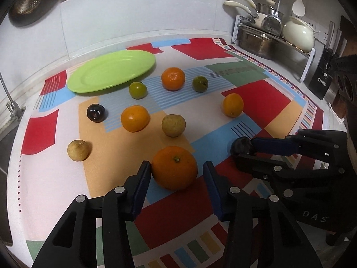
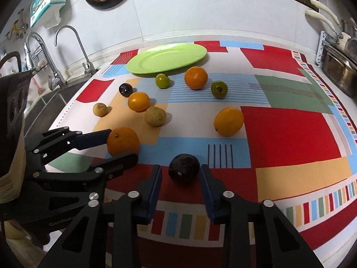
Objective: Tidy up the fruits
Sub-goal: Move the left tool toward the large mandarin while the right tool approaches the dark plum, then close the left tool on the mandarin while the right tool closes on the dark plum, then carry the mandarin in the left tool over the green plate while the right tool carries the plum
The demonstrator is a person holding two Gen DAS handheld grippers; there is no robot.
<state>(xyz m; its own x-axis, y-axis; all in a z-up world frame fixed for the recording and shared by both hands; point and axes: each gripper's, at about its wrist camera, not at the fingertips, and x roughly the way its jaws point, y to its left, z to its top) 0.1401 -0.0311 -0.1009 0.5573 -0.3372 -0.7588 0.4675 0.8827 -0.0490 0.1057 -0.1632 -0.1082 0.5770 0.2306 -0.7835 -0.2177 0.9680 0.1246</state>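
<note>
On patterned kitchen cloth (image 1: pixel 256 102): left gripper (image 1: pixel 176 169) pinching near orange (image 1: pixel 174 167); right gripper (image 2: pixel 181 174) spread around dark plum (image 2: pixel 184 168), pads apart.

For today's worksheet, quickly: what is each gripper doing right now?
Left gripper: jaws around the orange, one pad touching, grip not certain.
Right gripper: jaws around the dark plum, grip not certain.
</note>
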